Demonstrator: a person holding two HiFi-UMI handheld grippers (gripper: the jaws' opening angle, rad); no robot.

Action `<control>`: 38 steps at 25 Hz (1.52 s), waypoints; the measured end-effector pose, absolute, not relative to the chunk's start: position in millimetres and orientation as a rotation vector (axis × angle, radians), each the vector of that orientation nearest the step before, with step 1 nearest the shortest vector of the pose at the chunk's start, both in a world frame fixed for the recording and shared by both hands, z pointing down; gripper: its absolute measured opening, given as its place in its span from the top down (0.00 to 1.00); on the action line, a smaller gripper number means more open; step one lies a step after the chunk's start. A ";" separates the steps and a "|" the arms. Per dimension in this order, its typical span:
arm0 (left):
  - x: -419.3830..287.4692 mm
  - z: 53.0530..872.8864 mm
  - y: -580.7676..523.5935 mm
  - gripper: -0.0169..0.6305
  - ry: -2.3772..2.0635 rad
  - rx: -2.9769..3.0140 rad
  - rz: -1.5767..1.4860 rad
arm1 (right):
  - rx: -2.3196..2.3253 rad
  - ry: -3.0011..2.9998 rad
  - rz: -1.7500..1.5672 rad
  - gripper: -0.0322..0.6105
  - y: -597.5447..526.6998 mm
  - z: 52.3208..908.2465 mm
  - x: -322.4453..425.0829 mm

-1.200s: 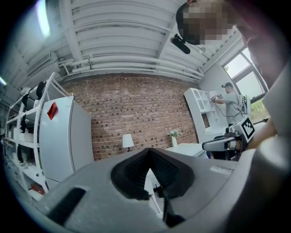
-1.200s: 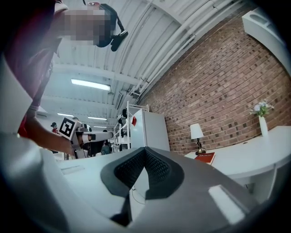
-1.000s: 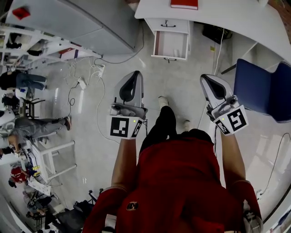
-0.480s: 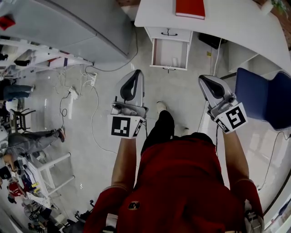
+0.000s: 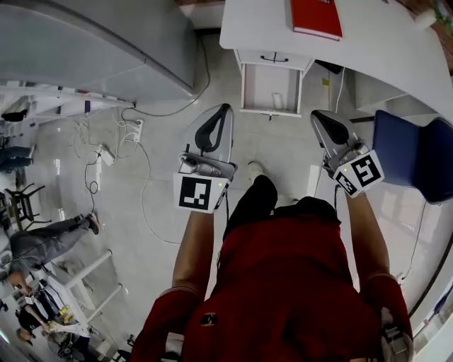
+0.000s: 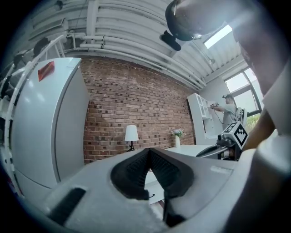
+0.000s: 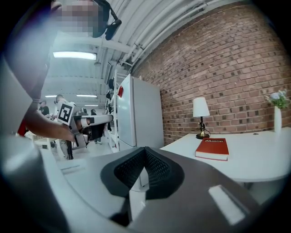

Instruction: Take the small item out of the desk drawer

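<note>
Moved: both grippers have come on toward the desk [image 5: 396, 35] over the last second, and the open drawer [image 5: 271, 88] now sits just ahead of their tips rather than well up the floor.
Left gripper [image 5: 225, 108]: held out level over the floor, jaws together at the tip with nothing between them. It points at the drawer's left side.
Right gripper [image 5: 316, 115]: jaws together too and empty, nose just beside the drawer's front right corner.
Drawer: pulled out below the left end of the desktop, its black handle facing the person. A shut drawer front [image 5: 272, 59] sits above it.
Small item: the drawer's pale inside is in view from the head, but whatever lies in it is too small to make out.
Red book [image 5: 316, 18]: flat on the desktop toward its left end, behind the drawer.
Lamp [image 7: 200, 117]: on the desktop's far edge against the brick wall, with a white vase [image 7: 277, 113] further along the same edge.
Fridge [image 5: 106, 49]: left of the desk.
Blue chair [image 5: 417, 155]: right of the right gripper, near the desk's front edge.
Cables [image 5: 106, 148]: loose on the floor, left of the left gripper.
Person: red top, one shoe [image 5: 255, 170] forward between the two grippers.
</note>
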State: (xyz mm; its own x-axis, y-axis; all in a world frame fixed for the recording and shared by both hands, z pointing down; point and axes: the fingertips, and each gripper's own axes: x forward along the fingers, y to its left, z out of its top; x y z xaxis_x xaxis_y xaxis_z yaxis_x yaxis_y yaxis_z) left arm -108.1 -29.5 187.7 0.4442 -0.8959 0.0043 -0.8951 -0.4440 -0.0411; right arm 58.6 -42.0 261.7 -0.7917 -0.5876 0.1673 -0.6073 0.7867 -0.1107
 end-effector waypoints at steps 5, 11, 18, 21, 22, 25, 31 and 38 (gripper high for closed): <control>-126.5 209.6 -56.9 0.97 1.610 -2.689 -0.030 | 0.908 -2.801 0.172 0.93 -65.2 280.2 23.7; -140.7 238.3 -90.0 0.97 1.587 -2.736 -0.077 | 0.810 -2.738 0.101 0.93 -95.5 304.3 4.6; -137.9 266.6 -119.6 0.97 1.606 -2.748 -0.113 | 0.635 -2.707 0.034 0.93 -123.3 344.6 -0.4; -136.2 285.5 -133.3 0.97 1.611 -2.743 -0.147 | 0.537 -2.704 0.009 0.93 -133.0 369.3 -6.8; -136.4 291.0 -138.0 0.97 1.619 -2.739 -0.150 | 0.508 -2.699 0.005 0.93 -136.0 377.5 -8.7; -136.5 306.0 -152.5 0.97 1.646 -2.730 -0.134 | 0.430 -2.682 -0.014 0.93 -146.5 401.3 -14.4; -123.9 358.5 -177.3 0.97 1.627 -2.766 -0.175 | 0.297 -2.619 -0.040 0.93 -166.1 462.4 -15.8; -115.5 423.7 -193.4 0.97 1.627 -2.774 -0.192 | 0.074 -2.504 -0.214 0.93 -174.1 540.3 -14.8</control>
State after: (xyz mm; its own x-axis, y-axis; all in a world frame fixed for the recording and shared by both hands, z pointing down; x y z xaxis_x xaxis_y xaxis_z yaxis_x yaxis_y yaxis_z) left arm -115.5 -193.4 423.7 0.4837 -0.8635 0.1430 -0.8730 -0.4876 0.0087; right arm -14.8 -174.1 540.3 -0.8080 -0.1032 0.5801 -0.0033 0.9853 0.1706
